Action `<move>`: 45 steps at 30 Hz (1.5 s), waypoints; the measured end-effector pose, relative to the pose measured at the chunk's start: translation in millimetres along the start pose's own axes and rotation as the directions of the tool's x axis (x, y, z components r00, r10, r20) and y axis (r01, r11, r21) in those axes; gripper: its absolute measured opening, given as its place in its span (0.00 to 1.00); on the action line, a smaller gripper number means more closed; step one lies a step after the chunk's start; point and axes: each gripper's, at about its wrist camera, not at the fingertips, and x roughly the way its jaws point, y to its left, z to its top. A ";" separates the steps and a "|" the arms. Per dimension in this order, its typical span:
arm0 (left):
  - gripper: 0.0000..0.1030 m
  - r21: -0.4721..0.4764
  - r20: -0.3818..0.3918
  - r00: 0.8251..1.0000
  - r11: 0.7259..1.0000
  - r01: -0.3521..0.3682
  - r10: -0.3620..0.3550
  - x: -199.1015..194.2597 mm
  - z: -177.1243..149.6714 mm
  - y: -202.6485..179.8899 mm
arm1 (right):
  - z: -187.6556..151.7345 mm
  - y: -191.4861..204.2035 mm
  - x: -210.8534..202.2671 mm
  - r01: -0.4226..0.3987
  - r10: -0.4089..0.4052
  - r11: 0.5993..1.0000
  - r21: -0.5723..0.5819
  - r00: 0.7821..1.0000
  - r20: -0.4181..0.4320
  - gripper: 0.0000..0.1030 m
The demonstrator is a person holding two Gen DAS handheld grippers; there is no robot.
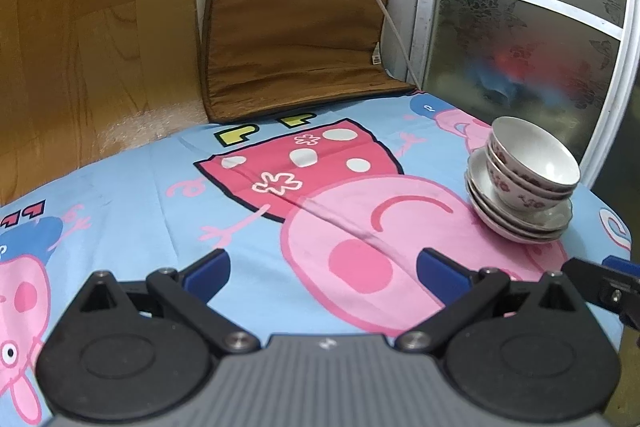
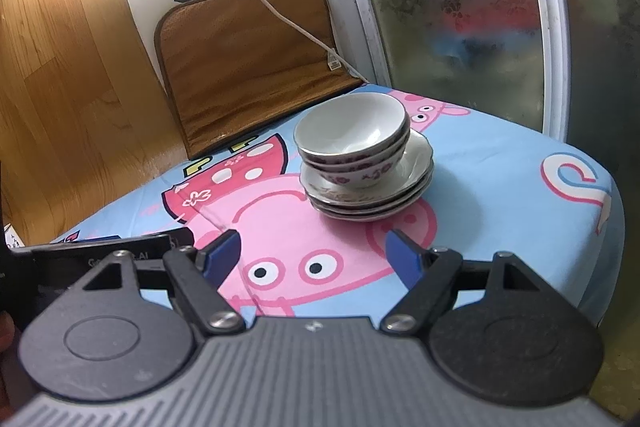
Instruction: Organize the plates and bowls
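Bowls (image 2: 354, 137) nested atop stacked plates (image 2: 370, 195) on the cartoon-print tabletop (image 2: 500, 179), so seemingly near done. Left tongs (image 1: 323, 269) and right tongs (image 2: 314, 255) both spread, pinching nothing, short of the stack.

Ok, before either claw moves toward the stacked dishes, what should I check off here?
1. Right claw open, nothing between its fingers: ok.
2. Left claw open and empty: ok.
3. Bowls nested upright on the plates: ok.
4. Stack clear of the table edge: ok; blue cartoon cloth shows all round it.
5. Path from right claw to stack free: ok.
6. Exact count of plates and bowls: cannot tell.
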 end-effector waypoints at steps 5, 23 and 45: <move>1.00 0.001 0.011 1.000 1.000 -0.018 0.018 0.7 0.0 1.3 | -0.3 -1.3 1.1 0.003 -0.003 1.000 0.007 1.000 0.003 0.79; 1.00 0.028 0.037 0.999 0.999 -0.037 0.036 -4.2 -0.8 -1.3 | -1.3 -1.6 -1.6 0.006 -0.006 1.000 0.006 1.000 0.018 0.79; 1.00 0.038 0.027 1.000 0.999 -0.007 0.006 -4.2 -2.1 -4.7 | -3.0 0.0 1.5 0.007 -0.007 1.000 0.005 1.000 0.007 0.79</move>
